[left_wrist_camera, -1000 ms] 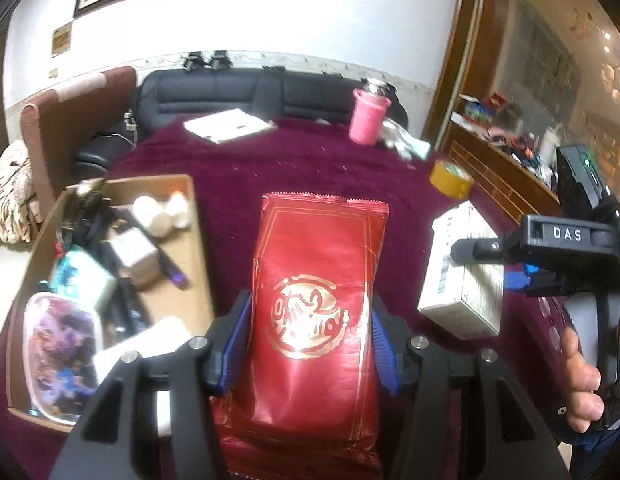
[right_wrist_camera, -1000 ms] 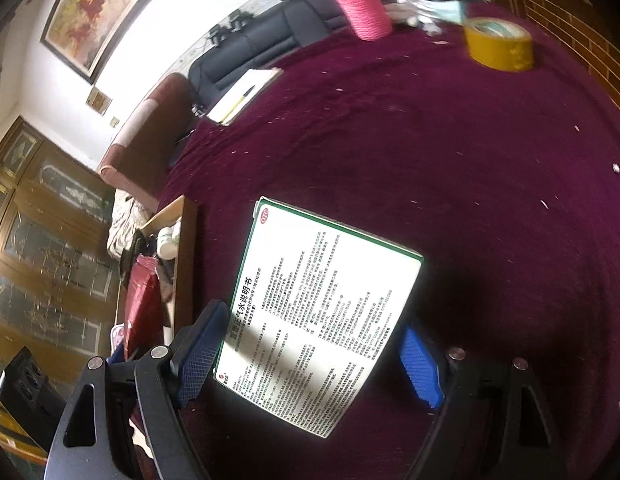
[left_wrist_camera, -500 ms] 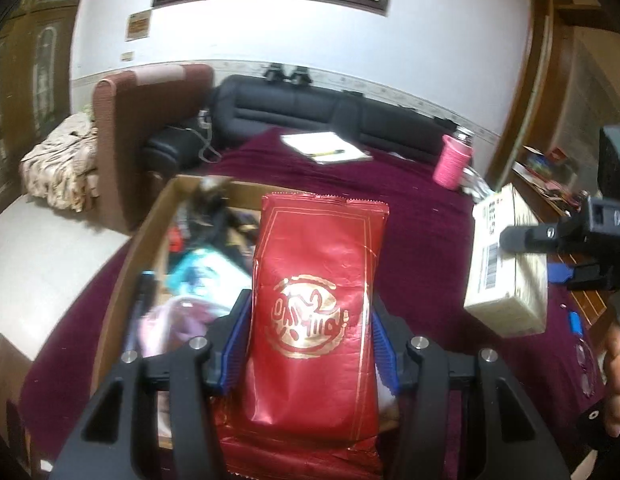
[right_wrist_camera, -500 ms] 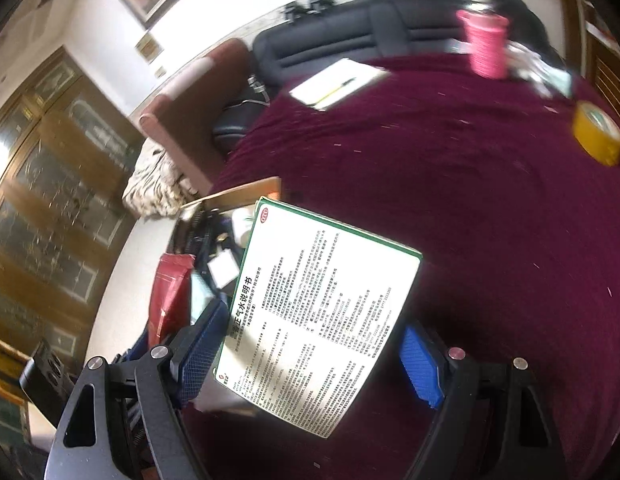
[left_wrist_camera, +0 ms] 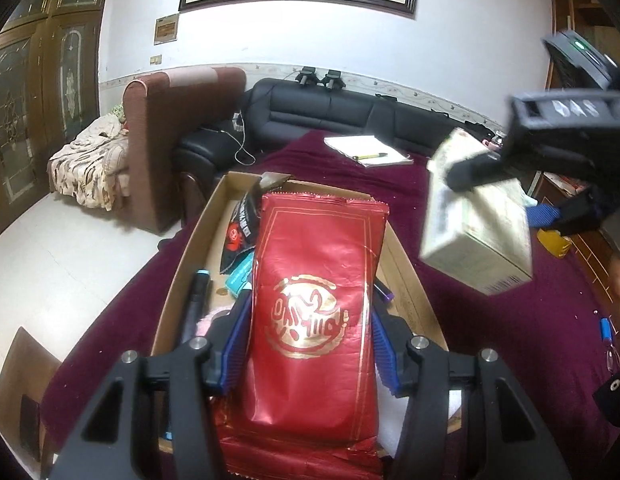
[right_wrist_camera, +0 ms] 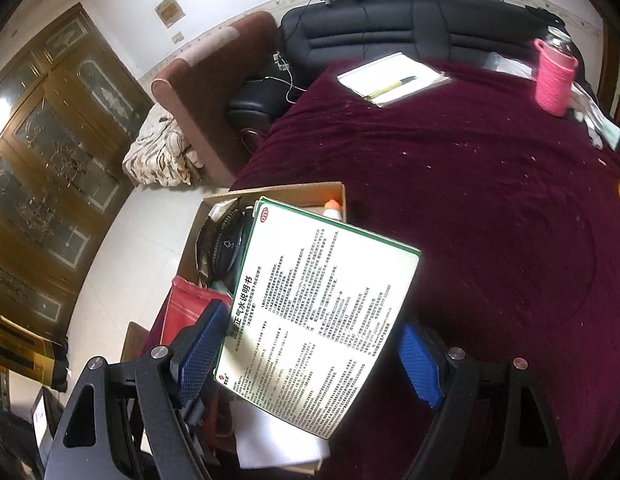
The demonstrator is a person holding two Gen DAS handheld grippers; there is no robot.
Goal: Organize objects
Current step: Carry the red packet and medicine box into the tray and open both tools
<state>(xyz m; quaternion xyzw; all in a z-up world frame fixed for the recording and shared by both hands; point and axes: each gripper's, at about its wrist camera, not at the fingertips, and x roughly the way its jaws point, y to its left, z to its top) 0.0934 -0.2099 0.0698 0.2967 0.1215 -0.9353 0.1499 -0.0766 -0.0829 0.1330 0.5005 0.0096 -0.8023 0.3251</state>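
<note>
From the left wrist camera, the left gripper [left_wrist_camera: 310, 344] pinches a glossy red foil packet with a gold emblem [left_wrist_camera: 315, 304] by its two long sides, blue pads pressed into the foil, so the packet stands lengthwise along the fingers and hangs over the shallow brown cardboard box [left_wrist_camera: 405, 276] on the dark red tablecloth [left_wrist_camera: 509, 320]. That carry suits lowering it flat into the box, which I judge to be the collecting place. The box already holds a black snack bag [left_wrist_camera: 240, 226], a teal item and a dark pen-like stick along its left wall, so free floor looks scarce; the packet will likely have to lie on top. To the right, the right gripper [left_wrist_camera: 505, 188] holds a pale rectangular carton printed with small text [left_wrist_camera: 473, 236] in the air, near the box's right wall and apart from the packet. From the right wrist camera, its jaws stand wide and clamp the carton [right_wrist_camera: 313, 320] across its broad face, tilted, over the box's near corner, where white sheets [right_wrist_camera: 278, 436] lie. Beyond it the tablecloth [right_wrist_camera: 489, 220] is mostly bare, with a white notepad with a yellow pen [right_wrist_camera: 389, 76] and a pink knitted cup [right_wrist_camera: 553, 76] well apart at the far edge, leaving ample room on that side.
</note>
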